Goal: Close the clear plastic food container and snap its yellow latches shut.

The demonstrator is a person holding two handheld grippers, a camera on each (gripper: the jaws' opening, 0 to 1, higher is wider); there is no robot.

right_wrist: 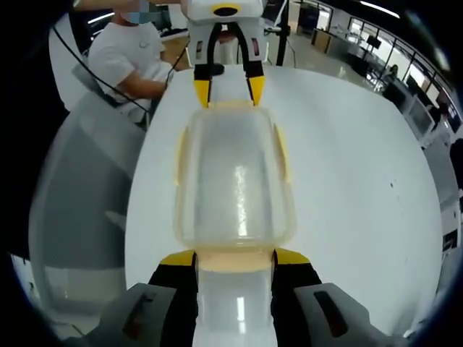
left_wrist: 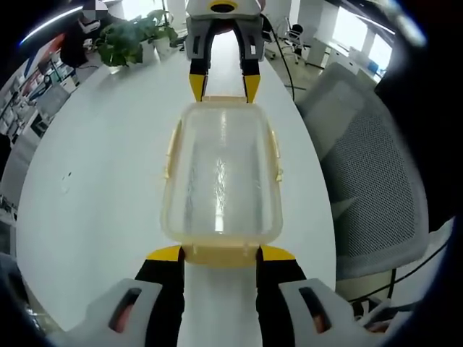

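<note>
A clear plastic container [left_wrist: 221, 173] with its lid on lies lengthwise on the white table [left_wrist: 94, 188], between my two grippers. Yellow latches [left_wrist: 172, 148] run along its long sides. My left gripper [left_wrist: 221, 254] stands open at the near short end, its yellow tips flanking that end's yellow latch [left_wrist: 221, 259]. The right gripper [left_wrist: 223, 87] faces it from the far end. In the right gripper view, the same container [right_wrist: 235, 181] stretches away from my right gripper [right_wrist: 235, 259], open with an end latch [right_wrist: 235, 262] between its tips. The left gripper [right_wrist: 228, 90] is at the far end.
A potted plant [left_wrist: 130, 36] stands at the table's far left. A grey mesh chair [left_wrist: 369, 181] sits off the table edge. A person in a white shirt [right_wrist: 134, 58] sits beside another chair [right_wrist: 79, 188]. Bare tabletop [right_wrist: 362, 188] spreads to the side.
</note>
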